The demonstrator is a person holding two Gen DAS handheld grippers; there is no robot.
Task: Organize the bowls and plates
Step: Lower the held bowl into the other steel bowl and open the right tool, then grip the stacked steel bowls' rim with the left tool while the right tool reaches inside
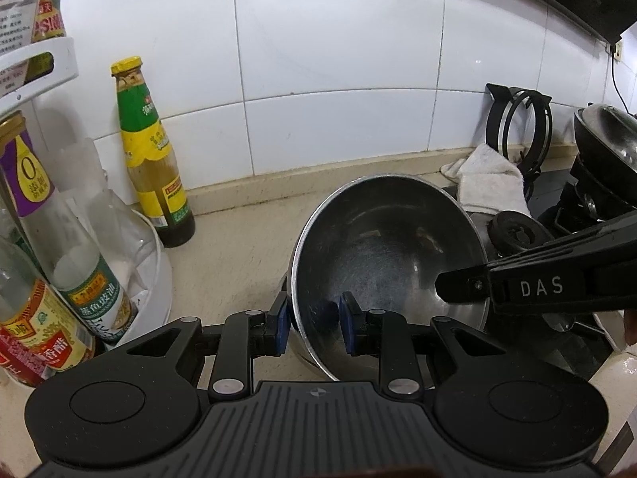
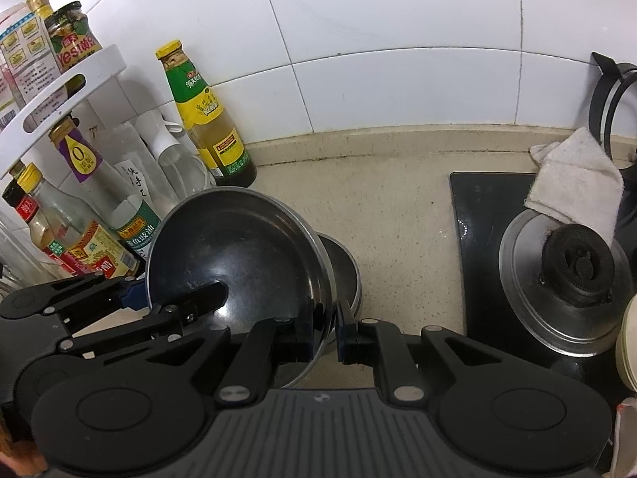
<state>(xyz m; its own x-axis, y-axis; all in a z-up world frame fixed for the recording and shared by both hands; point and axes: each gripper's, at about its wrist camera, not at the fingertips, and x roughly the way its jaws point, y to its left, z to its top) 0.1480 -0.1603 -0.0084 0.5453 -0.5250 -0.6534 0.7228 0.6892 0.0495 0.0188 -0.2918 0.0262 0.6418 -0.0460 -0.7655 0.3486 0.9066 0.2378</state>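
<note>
A large steel bowl (image 1: 390,247) is tilted up on the beige counter, and it also shows in the right wrist view (image 2: 239,247). My left gripper (image 1: 314,322) straddles its near-left rim, one blue pad outside, one inside, with some gap to the rim. My right gripper (image 2: 324,328) straddles the bowl's right rim, pads close on either side. A second, smaller steel bowl (image 2: 344,267) sits under and behind the large one. In the left wrist view the right gripper (image 1: 458,290) reaches in from the right.
Sauce bottles (image 2: 207,115) and a white rack (image 2: 59,91) stand at the left against the tiled wall. A black gas stove (image 2: 557,263) with a burner and a white cloth (image 2: 573,179) is at the right. A black wok (image 1: 609,143) sits far right.
</note>
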